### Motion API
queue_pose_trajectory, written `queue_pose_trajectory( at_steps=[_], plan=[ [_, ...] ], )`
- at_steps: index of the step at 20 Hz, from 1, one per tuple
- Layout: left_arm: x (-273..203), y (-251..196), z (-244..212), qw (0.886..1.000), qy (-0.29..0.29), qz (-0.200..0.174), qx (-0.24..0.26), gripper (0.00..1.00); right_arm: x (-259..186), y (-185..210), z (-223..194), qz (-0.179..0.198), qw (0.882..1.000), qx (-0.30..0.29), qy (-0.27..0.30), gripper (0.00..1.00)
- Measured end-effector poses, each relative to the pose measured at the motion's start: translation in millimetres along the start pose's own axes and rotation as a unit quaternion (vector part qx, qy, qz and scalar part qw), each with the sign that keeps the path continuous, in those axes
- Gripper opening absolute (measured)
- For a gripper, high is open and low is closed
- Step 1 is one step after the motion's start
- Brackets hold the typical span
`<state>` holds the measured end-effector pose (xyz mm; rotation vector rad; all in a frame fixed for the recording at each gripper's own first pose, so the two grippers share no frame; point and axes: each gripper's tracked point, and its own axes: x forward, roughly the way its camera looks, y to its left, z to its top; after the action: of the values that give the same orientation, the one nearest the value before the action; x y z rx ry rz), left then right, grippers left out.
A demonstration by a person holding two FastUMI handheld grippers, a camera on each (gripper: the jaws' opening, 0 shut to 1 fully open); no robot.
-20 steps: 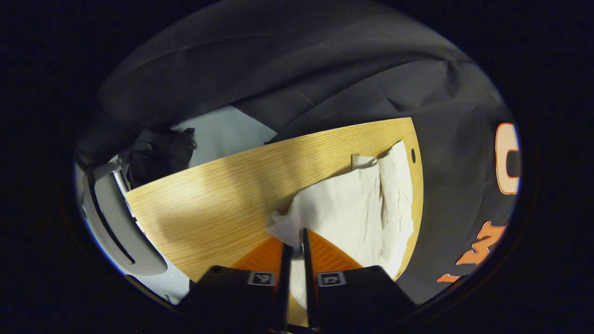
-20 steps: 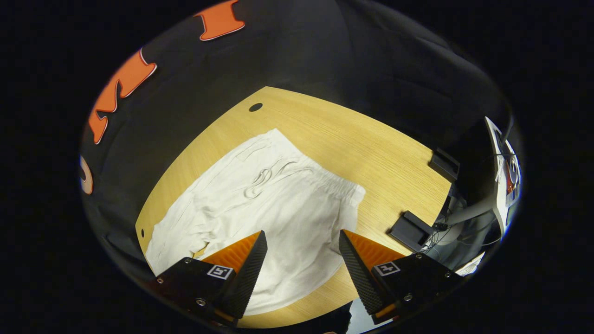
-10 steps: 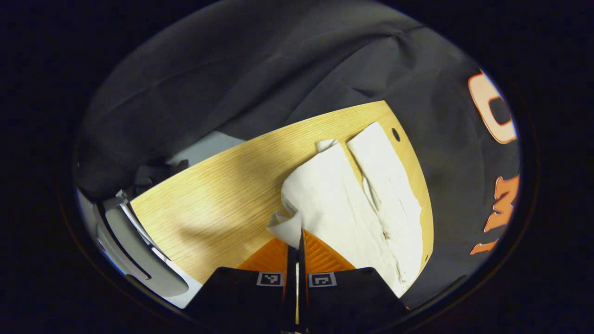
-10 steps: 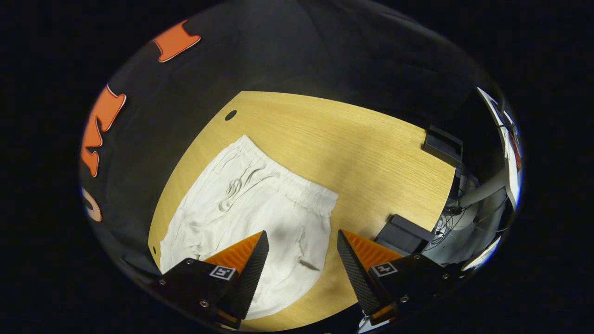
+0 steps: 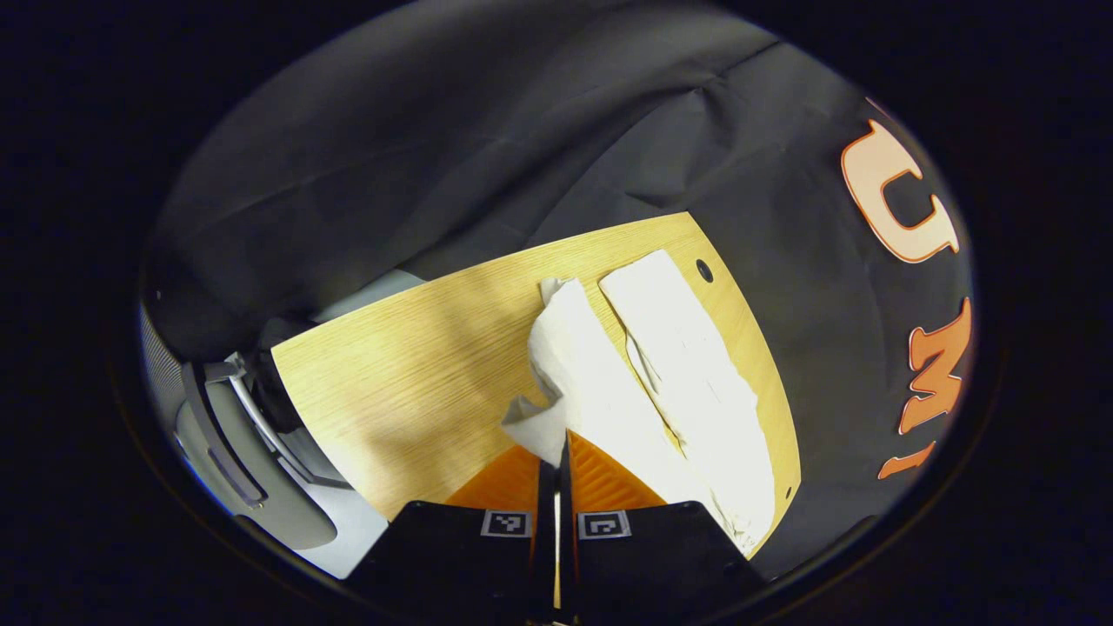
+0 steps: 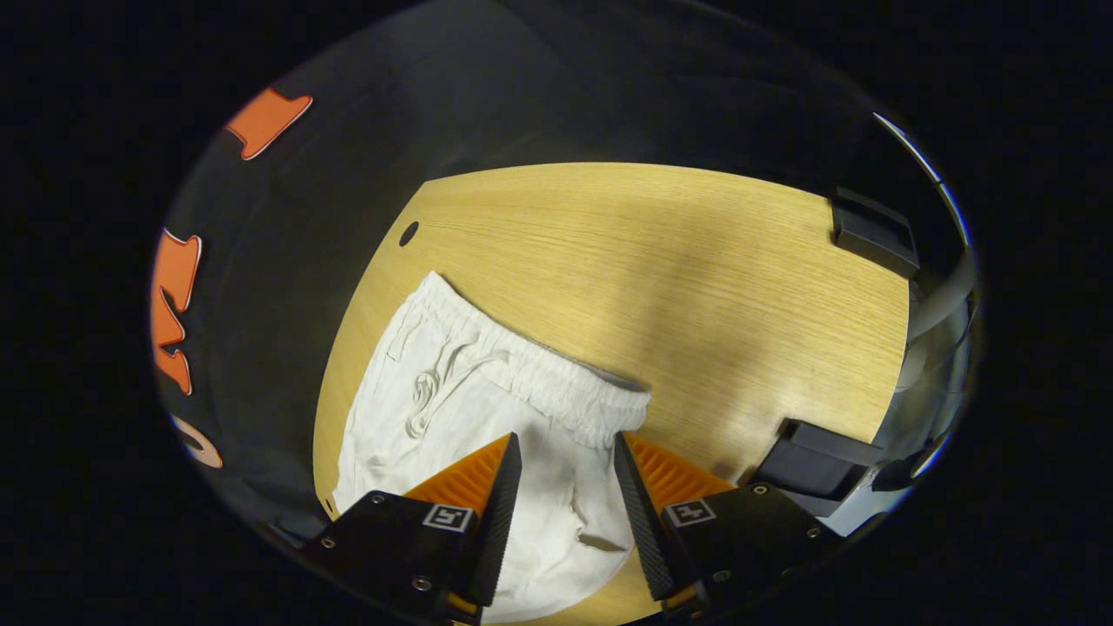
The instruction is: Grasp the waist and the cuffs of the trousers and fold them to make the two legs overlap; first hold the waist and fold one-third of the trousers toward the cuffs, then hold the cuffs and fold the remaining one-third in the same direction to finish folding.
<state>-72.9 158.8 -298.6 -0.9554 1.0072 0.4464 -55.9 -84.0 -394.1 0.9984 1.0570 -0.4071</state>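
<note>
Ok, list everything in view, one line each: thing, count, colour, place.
trousers: one, white, on the table's left part, one cuff raised
table: one, light wood, under both grippers
black blocks: two, black, at the table's right edge in the right gripper view
chair: one, grey, beside the table in the left gripper view
left gripper: one, shut on a trouser cuff
right gripper: one, open, above the waistband

Both grippers carry black housings with small square tags, left gripper (image 5: 556, 448) and right gripper (image 6: 565, 487), whose housing shows screws and ribbed, wedge-shaped fingers (image 6: 503, 496).
</note>
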Motion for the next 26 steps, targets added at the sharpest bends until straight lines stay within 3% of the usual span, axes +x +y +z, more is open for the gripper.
queue_pose_trajectory(
  at_steps=[2, 3, 6, 7, 11, 16, 26],
  plan=[
    [-6, -11, 3, 1.0, -0.01, -0.007, 0.009, 0.06, 4, -1, -4, -0.008, 1.0, -0.015, 0.006, 0.55],
    [-6, -14, 3, 1.0, -0.012, -0.006, 0.013, 0.06, 5, -5, -4, -0.014, 1.0, -0.022, 0.009, 0.58],
    [-6, -26, 5, 1.0, -0.019, -0.01, 0.019, 0.06, 8, -9, -3, -0.027, 0.999, -0.012, 0.013, 0.24],
    [-5, -27, 5, 1.0, -0.02, -0.01, 0.017, 0.06, 8, -12, -2, -0.028, 1.0, 0.0, 0.011, 0.27],
    [-3, -27, 10, 0.999, -0.022, -0.017, 0.018, 0.06, 10, -14, -2, -0.023, 0.999, 0.025, 0.005, 0.1],
    [1, -32, 11, 0.999, -0.013, -0.024, 0.027, 0.06, 6, -10, 2, -0.01, 1.0, 0.013, 0.011, 0.04],
    [4, -40, 15, 0.999, -0.01, -0.038, 0.031, 0.06, -16, 5, 18, 0.067, 0.997, 0.033, -0.006, 0.04]
  ],
)
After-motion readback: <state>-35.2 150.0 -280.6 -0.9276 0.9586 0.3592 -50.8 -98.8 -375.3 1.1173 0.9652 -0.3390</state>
